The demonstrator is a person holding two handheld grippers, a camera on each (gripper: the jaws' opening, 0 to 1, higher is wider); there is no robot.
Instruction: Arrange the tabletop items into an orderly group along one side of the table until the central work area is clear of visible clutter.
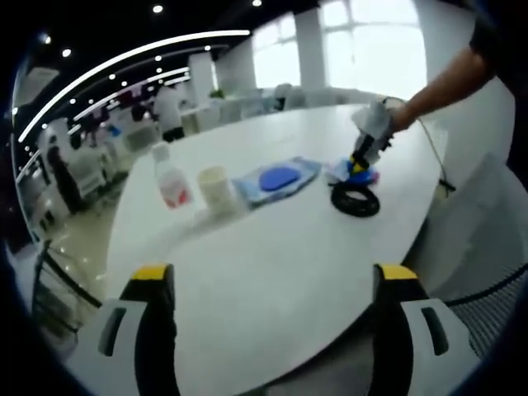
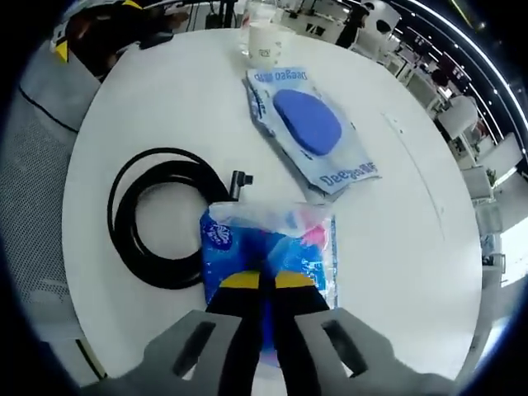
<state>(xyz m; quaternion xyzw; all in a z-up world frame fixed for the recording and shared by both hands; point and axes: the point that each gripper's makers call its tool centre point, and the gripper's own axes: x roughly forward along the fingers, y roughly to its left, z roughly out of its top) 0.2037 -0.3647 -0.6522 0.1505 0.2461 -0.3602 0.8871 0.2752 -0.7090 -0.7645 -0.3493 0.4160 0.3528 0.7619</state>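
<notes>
Right fingers (image 2: 247, 280) pinched tight on crinkly blue packet (image 2: 268, 247), beside coiled black cable (image 2: 157, 219). Left fingers (image 1: 153, 276) spread wide over bare white table (image 1: 280, 272), well short of bottle (image 1: 172, 181), cup (image 1: 216, 188).

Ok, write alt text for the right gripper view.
The right tool, jaws closed together, pinches the near edge of a blue plastic packet on a round white table. A coiled black cable lies just left of the packet, a pouch with a blue oval lies beyond it, and a white cup stands at the far edge.
</notes>
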